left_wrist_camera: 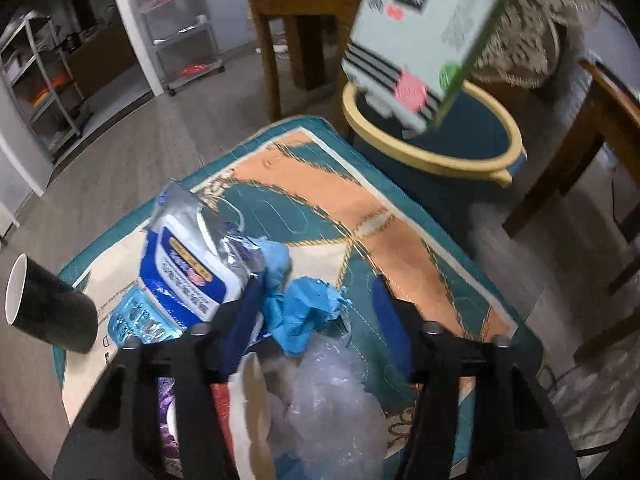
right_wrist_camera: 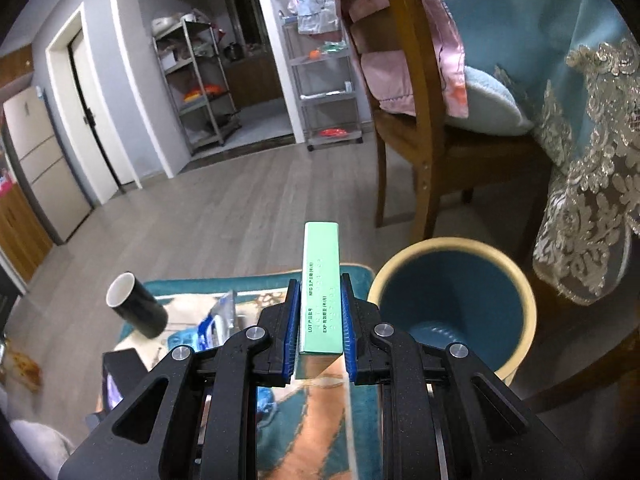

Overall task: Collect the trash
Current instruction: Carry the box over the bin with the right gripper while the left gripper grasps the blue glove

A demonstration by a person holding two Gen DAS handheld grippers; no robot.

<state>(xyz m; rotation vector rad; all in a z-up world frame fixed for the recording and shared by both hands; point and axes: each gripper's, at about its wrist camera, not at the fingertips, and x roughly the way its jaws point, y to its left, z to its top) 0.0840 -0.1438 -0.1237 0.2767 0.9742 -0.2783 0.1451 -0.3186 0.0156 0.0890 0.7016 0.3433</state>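
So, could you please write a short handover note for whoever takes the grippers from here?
Right gripper: shut on a thin green box, held near the bin, not yet dropped.
Left gripper: part open over the trash pile on the mat, its fingers either side of the crumpled blue glove; nothing gripped.
The bin looks empty.
Left: drop the box, then collect the glove, blue wrapper, clear plastic and the tipped black cup.
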